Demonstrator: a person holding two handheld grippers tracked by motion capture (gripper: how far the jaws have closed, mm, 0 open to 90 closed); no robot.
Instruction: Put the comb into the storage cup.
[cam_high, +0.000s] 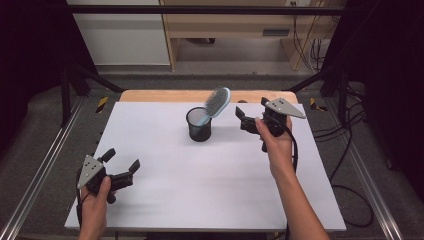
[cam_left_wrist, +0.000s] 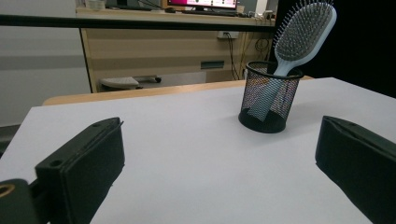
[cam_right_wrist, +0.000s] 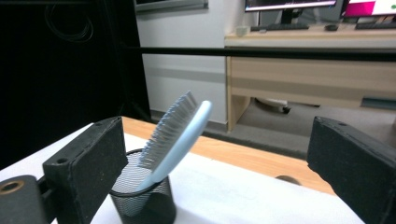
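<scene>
Standing in a black mesh cup (cam_high: 199, 125) toward the far middle of the white table (cam_high: 210, 190), a pale blue hairbrush (cam_high: 216, 104) leans with its head up and to the right, handle down inside the cup. From the high view the left gripper (cam_high: 122, 161) sits low at the near left corner, jaws wide apart and holding nothing, well apart from the cup. The right gripper (cam_high: 241, 119) is raised just to the right of the cup, its jaws also spread and empty, near the brush head but not touching it.

The left gripper view shows the bristle face of the brush and its handle through the mesh. The right gripper view shows the brush edge-on, bristles turned left, with the cup partly behind the left jaw. A wooden desk (cam_right_wrist: 322, 70) with monitors (cam_right_wrist: 292, 4) stands behind a black bar (cam_right_wrist: 261, 52).
</scene>
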